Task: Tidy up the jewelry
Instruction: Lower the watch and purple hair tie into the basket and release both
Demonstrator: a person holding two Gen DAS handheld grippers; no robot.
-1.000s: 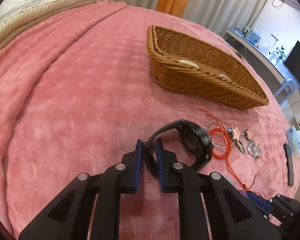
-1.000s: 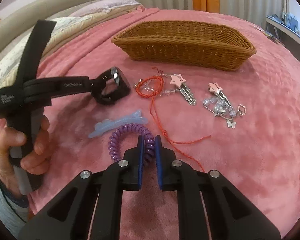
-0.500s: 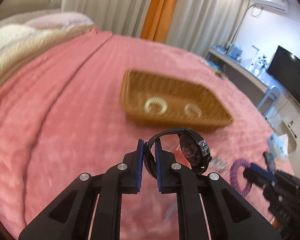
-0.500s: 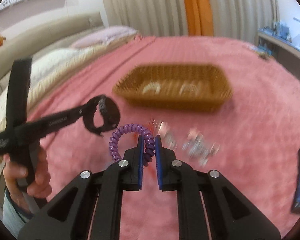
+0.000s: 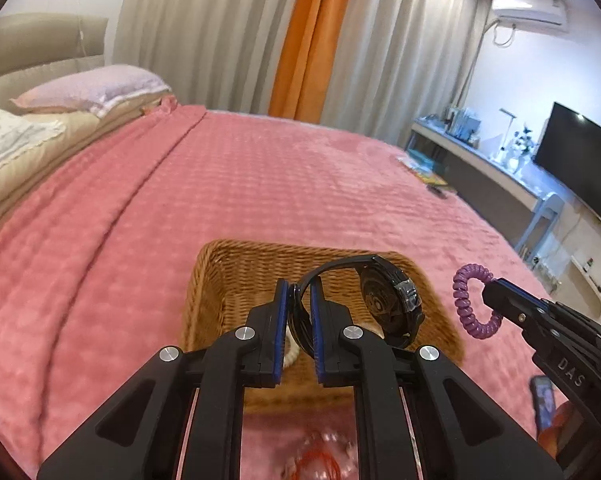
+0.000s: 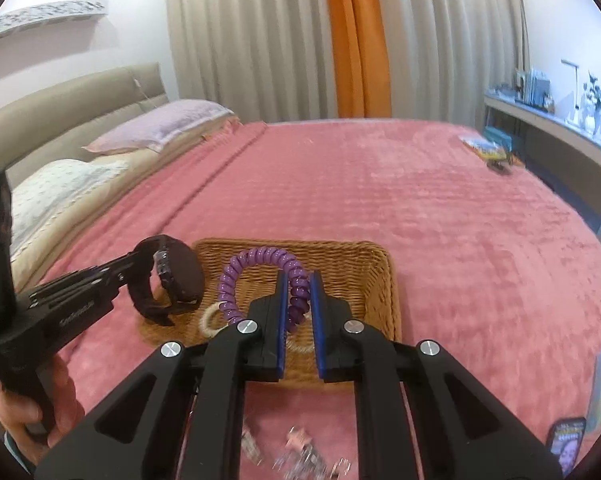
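Where the pink bedspread (image 5: 260,184) lies nearest the cameras, loose trinkets are blurred: a red cord (image 5: 320,462) and small silver clips (image 6: 300,456), on the near side of the wicker basket (image 6: 376,276).

Left gripper (image 5: 299,292): clenched on the strap of a black wristwatch (image 5: 388,300), which is held off the bedspread over the basket's near left part; the watch case hangs to the right of the pads.

Right gripper (image 6: 299,284): clamped on a purple spiral hair tie (image 6: 252,268), which is held above the basket's interior.

Basket: set on the bedspread; two pale rings (image 6: 212,320) are seen on its floor.

Beside the basket's near right, a phone (image 6: 566,440) is laid on the bedspread. Beyond the basket, pillows (image 6: 160,124), grey and orange curtains (image 6: 356,40) and a desk with a television (image 5: 576,160) are noted.
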